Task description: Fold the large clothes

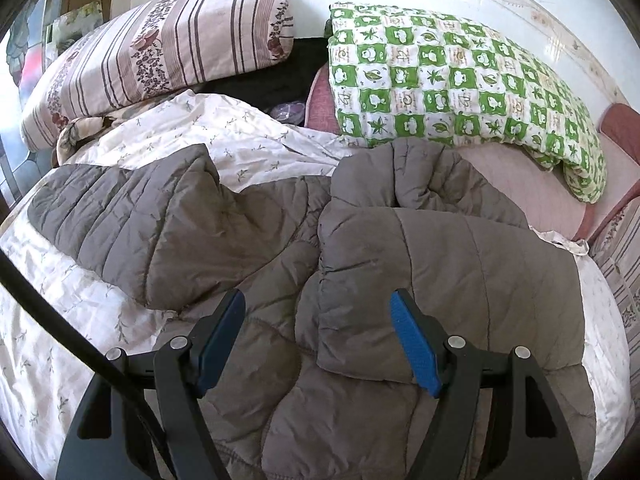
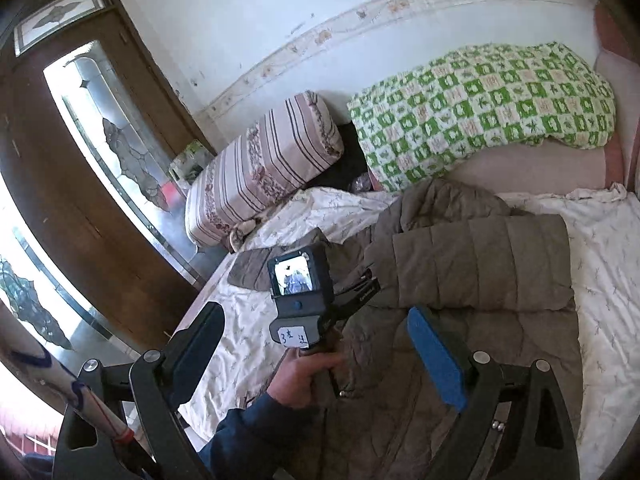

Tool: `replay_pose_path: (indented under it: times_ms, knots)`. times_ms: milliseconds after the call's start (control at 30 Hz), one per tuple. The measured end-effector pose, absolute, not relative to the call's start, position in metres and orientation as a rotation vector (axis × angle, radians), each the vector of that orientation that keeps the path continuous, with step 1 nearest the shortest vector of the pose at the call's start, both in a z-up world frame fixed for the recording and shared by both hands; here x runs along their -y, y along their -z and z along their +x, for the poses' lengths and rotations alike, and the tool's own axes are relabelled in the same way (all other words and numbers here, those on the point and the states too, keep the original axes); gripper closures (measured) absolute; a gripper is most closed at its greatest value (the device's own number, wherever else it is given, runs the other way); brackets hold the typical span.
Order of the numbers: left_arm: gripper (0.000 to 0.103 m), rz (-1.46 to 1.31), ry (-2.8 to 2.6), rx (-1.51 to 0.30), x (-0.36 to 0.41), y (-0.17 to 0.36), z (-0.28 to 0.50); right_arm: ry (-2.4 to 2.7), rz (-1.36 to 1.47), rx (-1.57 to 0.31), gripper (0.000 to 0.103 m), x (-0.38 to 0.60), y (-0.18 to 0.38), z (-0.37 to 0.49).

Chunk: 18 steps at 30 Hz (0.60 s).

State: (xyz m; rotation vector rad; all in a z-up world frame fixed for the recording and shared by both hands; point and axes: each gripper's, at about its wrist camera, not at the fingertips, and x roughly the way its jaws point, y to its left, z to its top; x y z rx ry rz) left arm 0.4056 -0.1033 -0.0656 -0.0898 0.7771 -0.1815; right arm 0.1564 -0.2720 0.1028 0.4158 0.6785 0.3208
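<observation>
Jacket (image 1: 360, 260), grey, puffy and light, lies half-folded at centre frame on the bed (image 1: 60, 340); the unfolded sleeve (image 1: 120, 208) at left offers grip. Left gripper (image 1: 318, 304) and right gripper (image 2: 316, 320) fingers spread, empty.

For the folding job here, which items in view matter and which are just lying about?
Job: grey quilted jacket, one sleeve folded across it; left gripper and right gripper, both open, holding nothing.

Lying about: striped pillow, green checked quilt, white floral bedspread, door.
</observation>
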Motion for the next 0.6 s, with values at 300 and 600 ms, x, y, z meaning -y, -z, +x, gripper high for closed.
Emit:
replay_pose_path:
  times_ms: [300, 600]
  knots:
    - [0.029, -0.096, 0.177, -0.779, 0.102, 0.064, 0.405, -0.282, 0.418, -0.643, 0.007, 0.283, -0.108, 0.15]
    - [0.029, -0.136, 0.148, -0.775, 0.069, 0.045, 0.407, 0.179, 0.135, -0.735, 0.007, 0.312, -0.013, 0.236]
